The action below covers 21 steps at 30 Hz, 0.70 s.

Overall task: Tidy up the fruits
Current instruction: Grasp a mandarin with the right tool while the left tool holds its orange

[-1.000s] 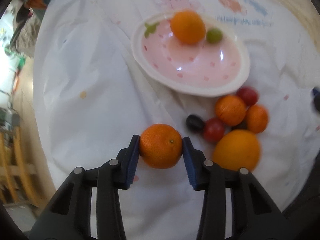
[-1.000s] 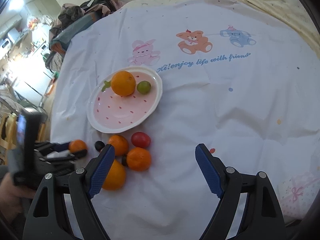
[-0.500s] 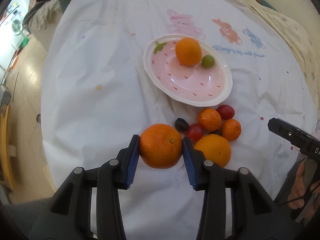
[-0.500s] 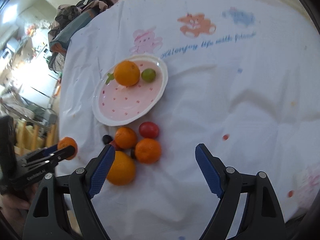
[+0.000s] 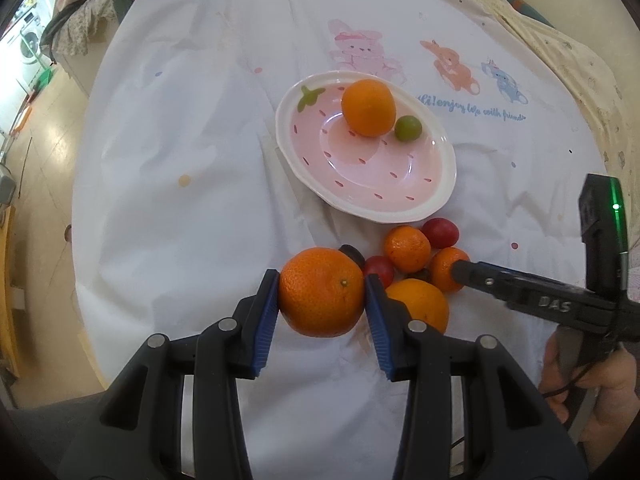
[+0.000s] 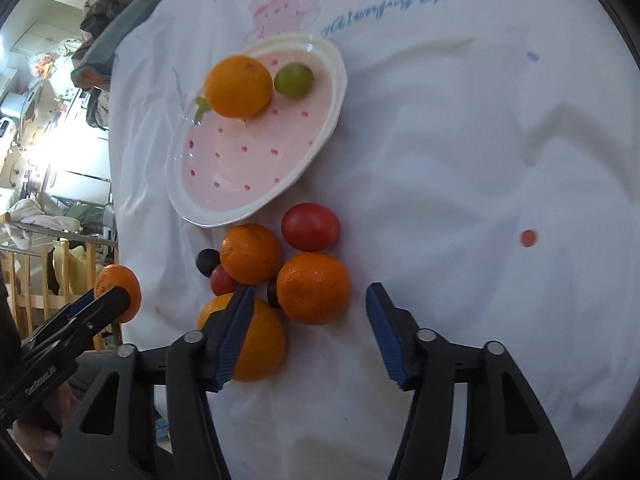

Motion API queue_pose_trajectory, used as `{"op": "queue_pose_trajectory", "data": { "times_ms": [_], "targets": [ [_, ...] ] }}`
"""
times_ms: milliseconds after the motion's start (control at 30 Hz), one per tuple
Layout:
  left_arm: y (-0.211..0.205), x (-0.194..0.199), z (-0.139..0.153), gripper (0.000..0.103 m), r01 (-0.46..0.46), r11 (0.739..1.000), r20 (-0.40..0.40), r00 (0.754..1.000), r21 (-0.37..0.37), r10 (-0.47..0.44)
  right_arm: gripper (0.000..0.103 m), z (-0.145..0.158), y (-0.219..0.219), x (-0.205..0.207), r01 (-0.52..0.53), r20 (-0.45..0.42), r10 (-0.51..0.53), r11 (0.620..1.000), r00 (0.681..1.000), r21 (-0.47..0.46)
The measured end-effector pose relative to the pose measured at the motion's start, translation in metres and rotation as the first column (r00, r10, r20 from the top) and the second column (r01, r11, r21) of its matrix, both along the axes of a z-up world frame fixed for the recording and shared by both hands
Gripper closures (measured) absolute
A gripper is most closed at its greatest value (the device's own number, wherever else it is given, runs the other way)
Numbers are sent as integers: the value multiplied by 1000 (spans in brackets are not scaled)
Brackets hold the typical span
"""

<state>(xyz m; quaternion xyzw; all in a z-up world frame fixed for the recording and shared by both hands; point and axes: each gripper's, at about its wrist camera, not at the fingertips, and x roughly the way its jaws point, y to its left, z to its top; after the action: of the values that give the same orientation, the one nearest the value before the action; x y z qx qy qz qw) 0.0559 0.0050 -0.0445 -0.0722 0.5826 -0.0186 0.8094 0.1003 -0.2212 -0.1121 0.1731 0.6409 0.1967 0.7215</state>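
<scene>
My left jaws (image 5: 322, 300) clamped a mandarin (image 5: 321, 292), lifted clear for the plate (image 5: 440, 196) ahead. My right jaws (image 6: 308, 320) were closing around another mandarin (image 6: 313, 288) in the pile, not yet touching.

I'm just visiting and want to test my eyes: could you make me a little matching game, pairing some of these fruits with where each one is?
Fruits:
1. green grape
2. mandarin
3. red tomato
4. large orange

Places:
A. clamped in the left gripper
B. on the cloth, just below the pink plate
C. on the plate
D. partly behind a finger of the right gripper

Pairs: 1-C, 2-A, 3-B, 4-D
</scene>
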Motion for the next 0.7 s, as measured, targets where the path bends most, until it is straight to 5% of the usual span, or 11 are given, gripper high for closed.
{"op": "queue_pose_trajectory", "data": {
  "times_ms": [700],
  "targets": [
    [1,10,-17,65,-3,999,-9,1000,44,4,58,-6,6,-1,-5,-8,5,1000,1000,-27]
  ]
}}
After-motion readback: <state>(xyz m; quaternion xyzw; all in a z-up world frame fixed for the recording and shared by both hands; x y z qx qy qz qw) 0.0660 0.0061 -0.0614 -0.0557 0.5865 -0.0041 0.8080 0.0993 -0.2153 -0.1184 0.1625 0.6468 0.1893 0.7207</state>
